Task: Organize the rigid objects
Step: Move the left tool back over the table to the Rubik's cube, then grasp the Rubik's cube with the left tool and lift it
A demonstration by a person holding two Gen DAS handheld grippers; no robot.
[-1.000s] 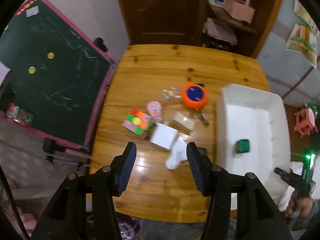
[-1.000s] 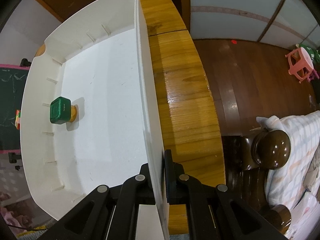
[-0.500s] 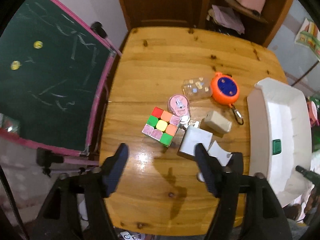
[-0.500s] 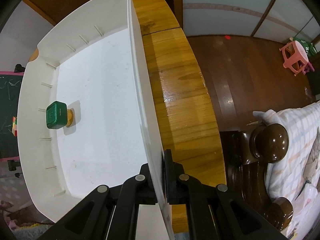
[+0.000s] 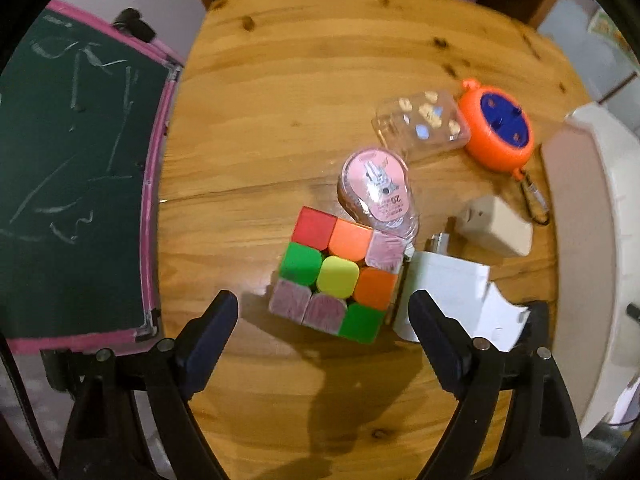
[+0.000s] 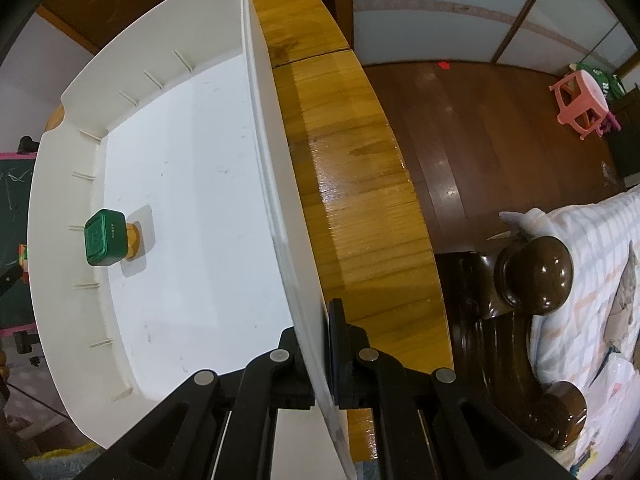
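A green chalkboard (image 5: pixel 76 184) is seen at far left beside the wooden table (image 5: pixel 248 128). The left gripper (image 5: pixel 324 320) is pointed down over a Rubik's cube (image 5: pixel 340 276), jaws opening, nothing clamped, the cube lying loose on the table just ahead of the fingertips. Right of the cube, a pink round case (image 5: pixel 376 188), white box (image 5: pixel 448 292), beige adapter (image 5: pixel 496 228) and orange reel (image 5: pixel 498 130) are clustered. The right gripper (image 6: pixel 320 344) is clenched on the white bin (image 6: pixel 260 120) wall; a green-capped bottle (image 6: pixel 106 238) is lying inside.

Wooden table (image 5: pixel 248 128), puzzle cube (image 5: pixel 338 276), white bin (image 6: pixel 168 168), orange reel (image 5: pixel 498 128)
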